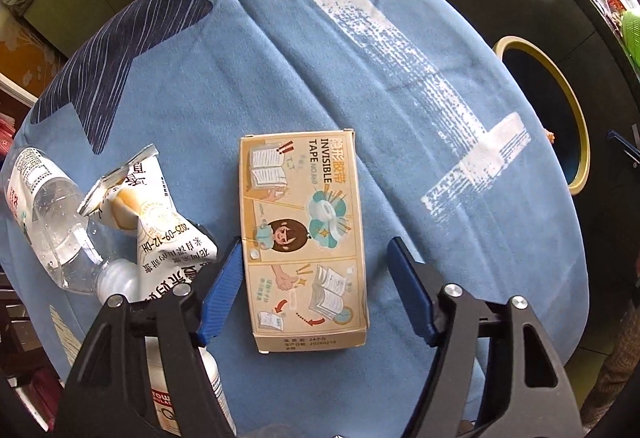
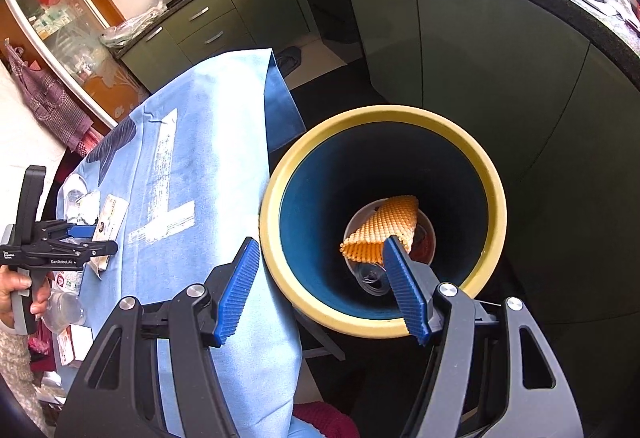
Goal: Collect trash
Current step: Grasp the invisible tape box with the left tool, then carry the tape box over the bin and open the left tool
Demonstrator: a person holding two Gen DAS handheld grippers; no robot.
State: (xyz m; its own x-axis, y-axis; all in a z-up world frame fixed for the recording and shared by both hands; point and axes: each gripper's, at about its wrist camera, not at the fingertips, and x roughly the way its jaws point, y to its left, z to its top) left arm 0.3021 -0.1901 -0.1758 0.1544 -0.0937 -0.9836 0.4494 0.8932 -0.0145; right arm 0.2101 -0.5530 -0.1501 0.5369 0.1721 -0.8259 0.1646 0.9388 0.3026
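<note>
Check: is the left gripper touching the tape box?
Cannot tell. In the left wrist view, left gripper straddles tape box: blue tablecloth shows by one finger; the other meets its edge.

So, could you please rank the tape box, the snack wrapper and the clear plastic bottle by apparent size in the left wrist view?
1. Tape box, clearly the largest.
2 and 3. Snack wrapper and clear plastic bottle look alike; the bottle is cut by the picture edge and overlapped by the wrapper, so I would not rank them.

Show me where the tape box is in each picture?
Left wrist view: the invisible tape box lies centre, between the left gripper fingers.
Right wrist view: small at the far left, beside the left gripper.
Shared landmark: the yellow-rimmed bin.
</note>
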